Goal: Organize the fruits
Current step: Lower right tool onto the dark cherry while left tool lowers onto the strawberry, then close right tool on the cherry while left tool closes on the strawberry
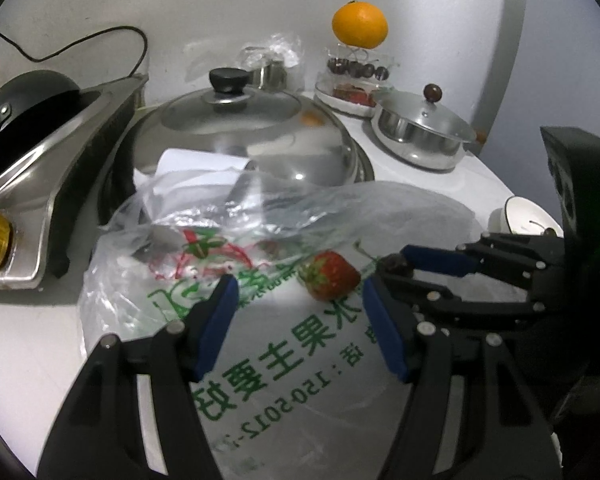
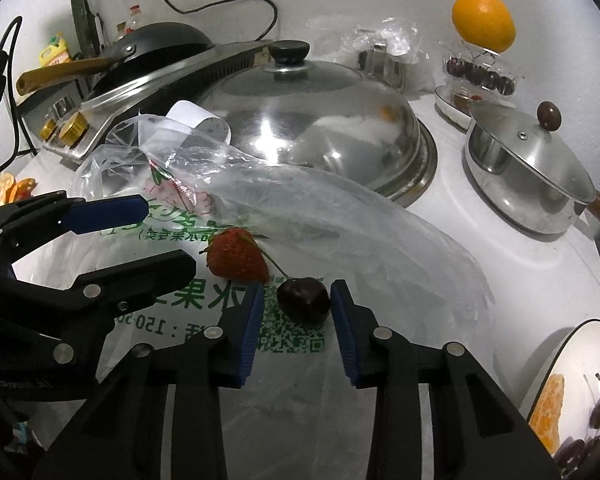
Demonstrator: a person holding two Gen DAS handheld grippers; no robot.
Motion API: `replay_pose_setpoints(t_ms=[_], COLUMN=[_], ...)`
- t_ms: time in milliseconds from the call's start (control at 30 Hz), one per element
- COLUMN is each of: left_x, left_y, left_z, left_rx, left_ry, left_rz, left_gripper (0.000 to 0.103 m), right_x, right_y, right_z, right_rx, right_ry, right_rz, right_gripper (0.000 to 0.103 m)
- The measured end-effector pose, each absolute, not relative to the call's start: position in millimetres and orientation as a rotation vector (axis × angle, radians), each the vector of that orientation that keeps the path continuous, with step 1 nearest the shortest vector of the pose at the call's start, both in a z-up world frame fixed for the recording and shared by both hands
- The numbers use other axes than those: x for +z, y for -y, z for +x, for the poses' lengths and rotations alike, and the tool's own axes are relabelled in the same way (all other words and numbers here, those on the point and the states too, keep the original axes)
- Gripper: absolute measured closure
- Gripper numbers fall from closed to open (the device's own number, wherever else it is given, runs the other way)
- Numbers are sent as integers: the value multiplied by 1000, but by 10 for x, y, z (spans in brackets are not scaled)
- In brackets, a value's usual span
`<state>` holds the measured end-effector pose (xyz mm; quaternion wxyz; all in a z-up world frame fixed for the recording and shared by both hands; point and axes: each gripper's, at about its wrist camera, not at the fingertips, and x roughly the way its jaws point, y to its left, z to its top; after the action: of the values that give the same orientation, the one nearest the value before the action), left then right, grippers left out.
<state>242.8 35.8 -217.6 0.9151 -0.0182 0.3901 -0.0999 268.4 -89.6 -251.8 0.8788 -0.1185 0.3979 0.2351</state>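
Observation:
A red strawberry (image 1: 331,275) (image 2: 238,255) and a dark cherry (image 2: 303,305) (image 1: 396,263) lie on a clear plastic bag (image 2: 340,232) with green print on the white counter. My left gripper (image 1: 298,294) is open, its fingers either side of the strawberry and just short of it. My right gripper (image 2: 298,300) is open with the cherry between its blue pads (image 2: 342,320), not squeezed. A white bowl (image 2: 560,364) at the right holds orange segments and cherries. An orange (image 1: 360,24) tops a tiered stand with cherries (image 1: 358,70) at the back.
A big steel domed lid (image 1: 256,136) stands behind the bag. A small lidded steel pot (image 1: 420,128) is at the right back. A gas stove (image 1: 40,184) with a black pan sits on the left. Orange peel (image 2: 10,190) lies far left.

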Motion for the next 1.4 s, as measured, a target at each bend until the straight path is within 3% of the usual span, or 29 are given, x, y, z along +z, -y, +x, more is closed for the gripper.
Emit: replay_pose_setpoints(t_ms=[1200,1267,1400], left_x=[-2386,-2409,-2419], left_y=[107,101,80], left_z=[2771,2783,2785], left_rx=[-228,-235,-240], left_ry=[-865,-872,-878], left_rz=[90,86,82], left_gripper=[38,49,56], right_x=[-2238,-2247,-2232], right_y=[1389,1391,1393], right_z=[2506,2515,2513], right_rx=[513,512,508], right_ry=[-728,-732,-729], right_rz=[-179,-180,-182], right_gripper=[75,75,75])
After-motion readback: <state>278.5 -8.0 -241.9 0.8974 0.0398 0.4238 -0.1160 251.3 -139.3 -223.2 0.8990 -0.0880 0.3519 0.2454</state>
